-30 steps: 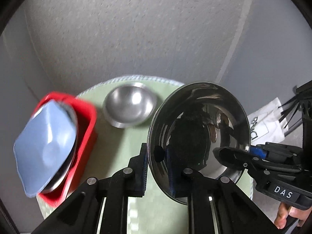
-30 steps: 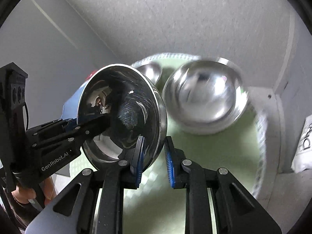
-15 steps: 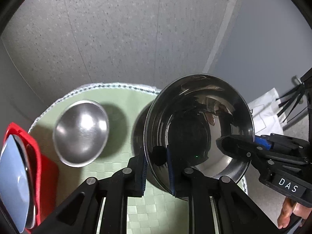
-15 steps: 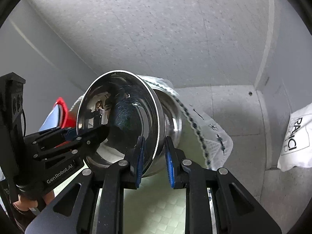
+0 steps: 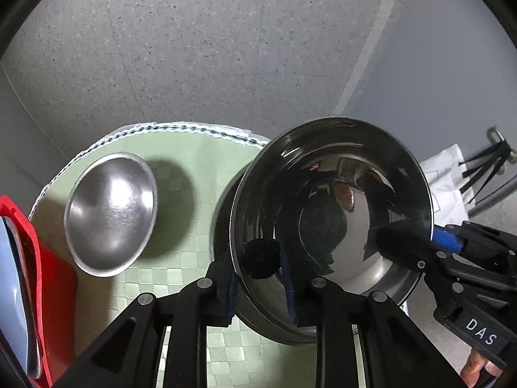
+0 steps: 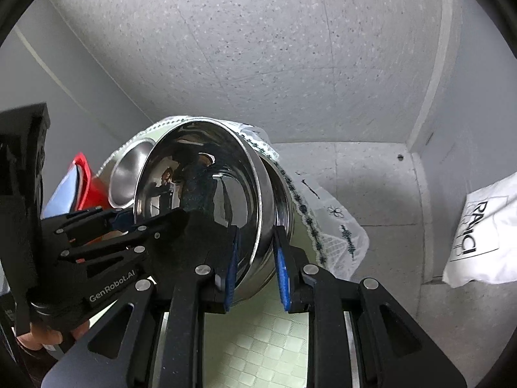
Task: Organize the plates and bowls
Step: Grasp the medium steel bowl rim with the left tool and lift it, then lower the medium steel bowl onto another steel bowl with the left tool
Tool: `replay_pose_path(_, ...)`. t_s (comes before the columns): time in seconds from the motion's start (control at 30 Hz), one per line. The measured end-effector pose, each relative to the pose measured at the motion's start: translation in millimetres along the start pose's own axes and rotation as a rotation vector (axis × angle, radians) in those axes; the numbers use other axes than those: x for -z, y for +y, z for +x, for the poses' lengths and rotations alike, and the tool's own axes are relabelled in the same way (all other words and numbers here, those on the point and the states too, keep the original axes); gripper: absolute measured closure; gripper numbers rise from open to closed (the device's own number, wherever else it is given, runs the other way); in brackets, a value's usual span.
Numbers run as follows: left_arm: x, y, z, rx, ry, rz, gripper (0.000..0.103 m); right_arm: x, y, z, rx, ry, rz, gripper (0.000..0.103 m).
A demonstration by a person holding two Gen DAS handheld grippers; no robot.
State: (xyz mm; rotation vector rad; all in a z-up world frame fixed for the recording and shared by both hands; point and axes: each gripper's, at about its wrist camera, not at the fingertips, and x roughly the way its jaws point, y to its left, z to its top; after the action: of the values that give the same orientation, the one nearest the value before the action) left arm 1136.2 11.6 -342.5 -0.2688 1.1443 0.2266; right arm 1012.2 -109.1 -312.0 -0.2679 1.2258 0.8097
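Observation:
A shiny steel bowl (image 5: 332, 213) sits nested in a second large steel bowl (image 5: 223, 242) on the green checked mat (image 5: 194, 174). My left gripper (image 5: 260, 278) straddles the shiny bowl's near rim, jaws now spread. My right gripper (image 6: 255, 268) straddles the rims at the opposite side (image 6: 206, 194), jaws also spread. A smaller steel bowl (image 5: 111, 218) lies on the mat to the left.
A red rack (image 5: 48, 278) at the far left holds a grey-blue plate (image 5: 13, 291). The mat's lace edge (image 6: 323, 226) hangs over the table's right side. A white bag (image 6: 481, 223) lies on the floor to the right.
Both grippers lowered the shiny bowl into the large bowl on the mat. The jaws of both have widened on the rim.

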Motion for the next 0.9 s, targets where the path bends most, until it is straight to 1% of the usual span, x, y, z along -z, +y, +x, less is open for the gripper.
replay_pose_path(0.07, 4, 0, -6, 0.007, -0.005, 0.002, 0.082, 1, 0, -4, 0.015, -0.008, -0.006, 0.082)
replay_pose_path(0.17, 8, -4, -7, 0.016, 0.009, -0.001, 0.082, 1, -3, -3, 0.033, -0.009, 0.000, 0.082)
replay_pose_path(0.33, 12, -7, -2, 0.019, 0.038, 0.003, 0.082, 4, -6, 2, 0.066, -0.005, 0.006, 0.082)
replay_pose_path(0.37, 13, -6, -1, 0.021, 0.040, 0.000, 0.082, 4, -5, 3, 0.071, -0.010, 0.006, 0.080)
replay_pose_path(0.47, 13, -6, -1, 0.021, 0.038, -0.008, 0.082, 3, -4, 6, 0.081, -0.017, 0.013, 0.079)
replay_pose_path(0.63, 16, -2, -2, 0.021, 0.040, -0.022, 0.082, 5, 4, 9, 0.110, -0.021, 0.002, 0.079)
replay_pose_path(0.67, 18, -1, -3, 0.029, 0.055, -0.007, 0.082, 6, 6, 9, 0.117, -0.022, -0.002, 0.079)
replay_pose_path(0.9, 23, -2, -12, 0.038, 0.059, -0.011, 0.082, 9, 15, 8, 0.165, -0.015, -0.034, 0.078)
